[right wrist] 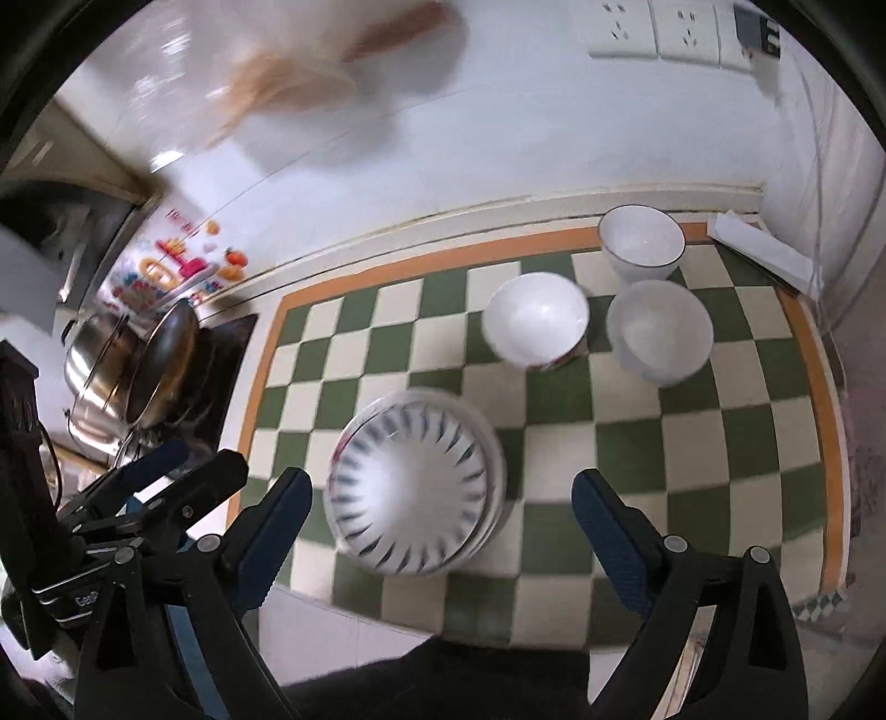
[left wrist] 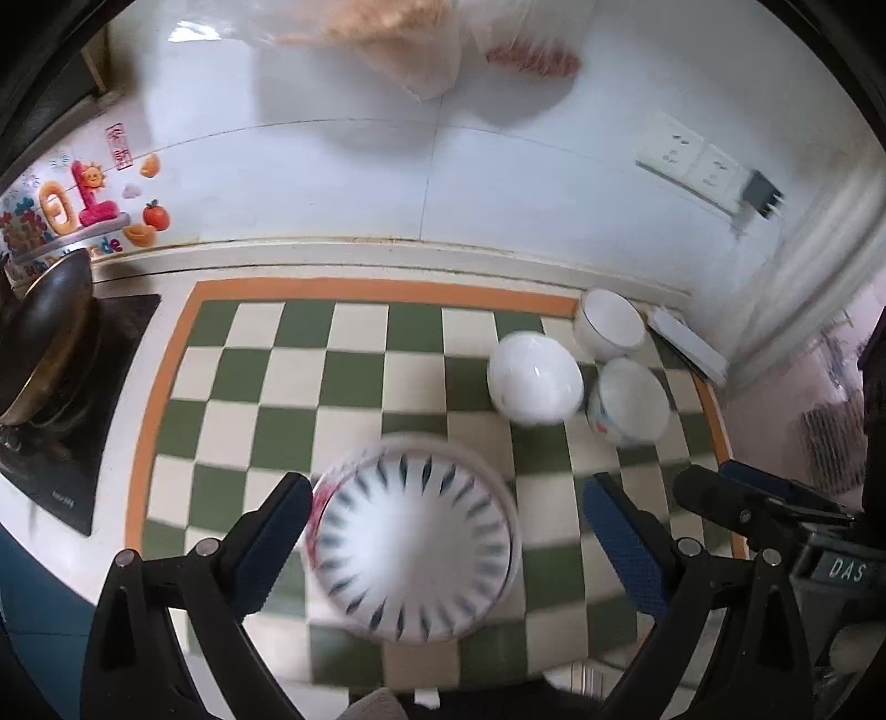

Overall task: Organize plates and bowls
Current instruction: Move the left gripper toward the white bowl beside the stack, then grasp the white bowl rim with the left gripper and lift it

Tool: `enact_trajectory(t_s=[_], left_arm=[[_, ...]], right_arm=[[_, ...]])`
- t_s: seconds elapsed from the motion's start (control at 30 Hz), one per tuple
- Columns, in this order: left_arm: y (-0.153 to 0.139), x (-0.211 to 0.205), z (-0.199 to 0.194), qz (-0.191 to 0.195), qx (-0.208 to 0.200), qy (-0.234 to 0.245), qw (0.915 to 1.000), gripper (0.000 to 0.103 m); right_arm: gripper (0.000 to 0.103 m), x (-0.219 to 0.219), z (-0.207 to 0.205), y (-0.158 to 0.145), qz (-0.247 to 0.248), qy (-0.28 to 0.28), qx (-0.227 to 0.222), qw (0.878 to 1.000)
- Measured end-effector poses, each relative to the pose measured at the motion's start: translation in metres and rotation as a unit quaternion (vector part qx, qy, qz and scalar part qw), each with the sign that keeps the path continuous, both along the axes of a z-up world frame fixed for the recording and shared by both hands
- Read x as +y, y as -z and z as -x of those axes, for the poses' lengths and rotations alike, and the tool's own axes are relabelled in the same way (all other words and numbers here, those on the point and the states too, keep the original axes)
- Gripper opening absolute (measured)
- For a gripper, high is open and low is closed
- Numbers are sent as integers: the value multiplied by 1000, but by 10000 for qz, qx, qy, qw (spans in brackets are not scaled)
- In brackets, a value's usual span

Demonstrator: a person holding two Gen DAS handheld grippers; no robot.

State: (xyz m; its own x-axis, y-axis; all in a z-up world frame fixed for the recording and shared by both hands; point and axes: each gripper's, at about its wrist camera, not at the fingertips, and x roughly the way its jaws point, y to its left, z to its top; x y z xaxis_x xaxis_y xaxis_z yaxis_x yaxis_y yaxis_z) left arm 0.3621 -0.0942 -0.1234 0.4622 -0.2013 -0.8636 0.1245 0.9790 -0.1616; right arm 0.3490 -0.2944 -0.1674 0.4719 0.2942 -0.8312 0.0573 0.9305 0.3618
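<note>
A stack of plates with a blue-dash pattern [left wrist: 412, 540] sits on the green-and-cream checkered mat [left wrist: 354, 365]; it also shows in the right wrist view [right wrist: 412, 490]. Three white bowls stand at the far right: a middle bowl [left wrist: 534, 385] [right wrist: 534, 318], a back bowl [left wrist: 609, 324] [right wrist: 639, 241] and a right bowl [left wrist: 628, 401] [right wrist: 659, 332]. My left gripper [left wrist: 448, 531] is open and empty, above the plates. My right gripper [right wrist: 437, 520] is open and empty, also above the plates. Each gripper shows at the other view's edge.
A dark wok [left wrist: 50, 332] and a steel pot [right wrist: 97, 376] sit on the stove at the left. A white flat box [left wrist: 689, 346] lies at the mat's far right corner. The tiled wall carries sockets [left wrist: 686, 155] and hanging bags [left wrist: 398, 39].
</note>
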Motion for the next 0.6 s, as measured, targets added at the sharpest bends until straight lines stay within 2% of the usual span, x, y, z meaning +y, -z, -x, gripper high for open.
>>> enact_trajectory(t_s=[0.23, 0.33, 0.47, 0.53, 0.6], left_arm=[[58, -39, -97, -234, 688, -203, 9972, 100], [93, -53, -131, -191, 1160, -172, 9929, 99], [133, -67, -155, -91, 1656, -168, 9860, 86], [149, -75, -163, -55, 1842, -113, 9828, 70], [163, -82, -170, -32, 2013, -71, 9795, 64]], right_arm=[[97, -67, -123, 58, 21, -104, 598, 9982], [97, -78, -167, 83, 127, -353, 846, 9957], [91, -82, -218, 121, 238, -668, 1266, 9894], [86, -80, -232, 139, 243, -810, 1456, 9857], [75, -79, -243, 155, 255, -885, 1655, 9819]])
